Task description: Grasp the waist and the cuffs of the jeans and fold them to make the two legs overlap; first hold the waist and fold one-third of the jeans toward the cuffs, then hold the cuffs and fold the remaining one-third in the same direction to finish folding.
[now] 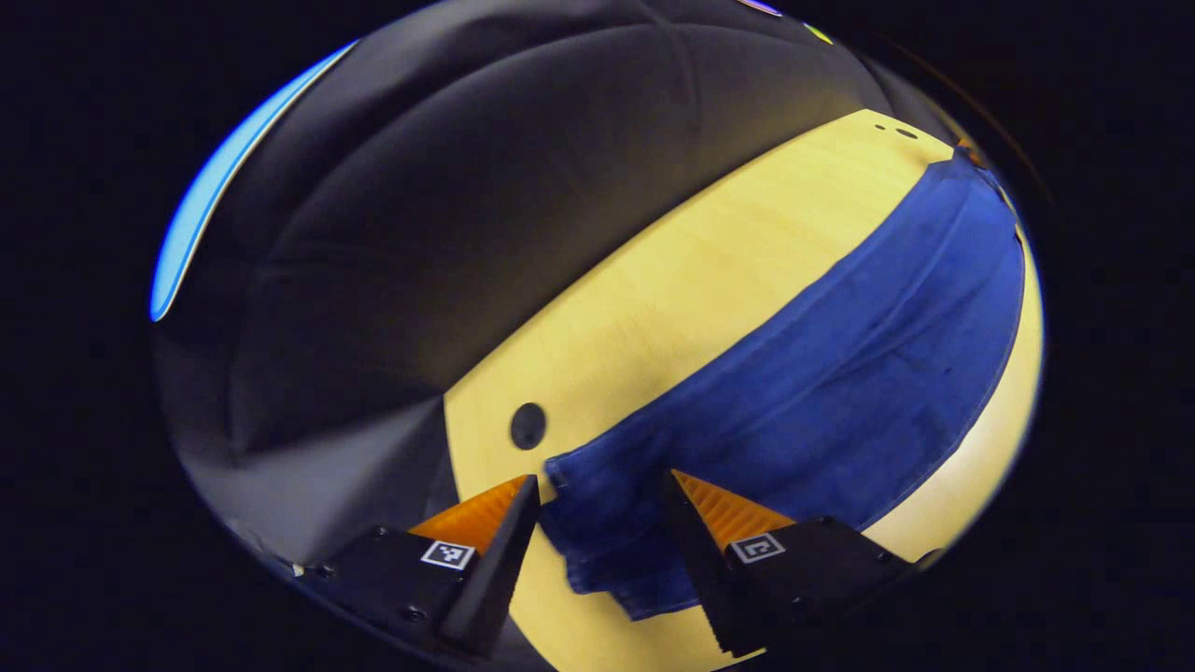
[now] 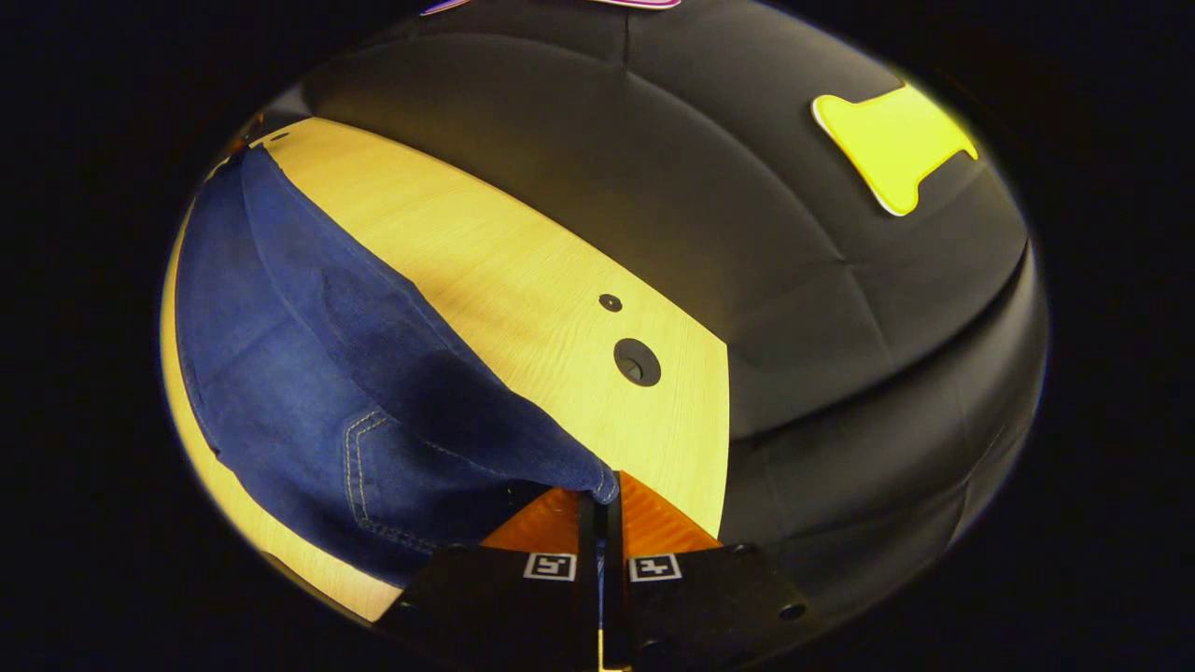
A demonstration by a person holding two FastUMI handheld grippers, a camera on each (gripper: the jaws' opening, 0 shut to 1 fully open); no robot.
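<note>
- The jeans (image 1: 822, 373) lay flat along the wooden table (image 1: 672, 280), already doubled so that one leg seemed to cover the other; in the right gripper view the jeans (image 2: 308, 373) showed a stitched pocket near the waist end.
- The left gripper (image 1: 602, 490) had its fingers apart, one on each side of the cuff end, the cloth lying between them but not pinched.
- The right gripper (image 2: 599, 499) had its fingers pressed together on a corner of the waist, with the denim edge caught between them.
- I judged the denim to be soft but rather heavy and thick; it would bend easily, sag in the middle when lifted, and not slip much.
- A good hold, I think, was at the waistband corner and at the cuff hem, where the layers are thick; both layers must be caught, otherwise the under leg would stay behind.
</note>
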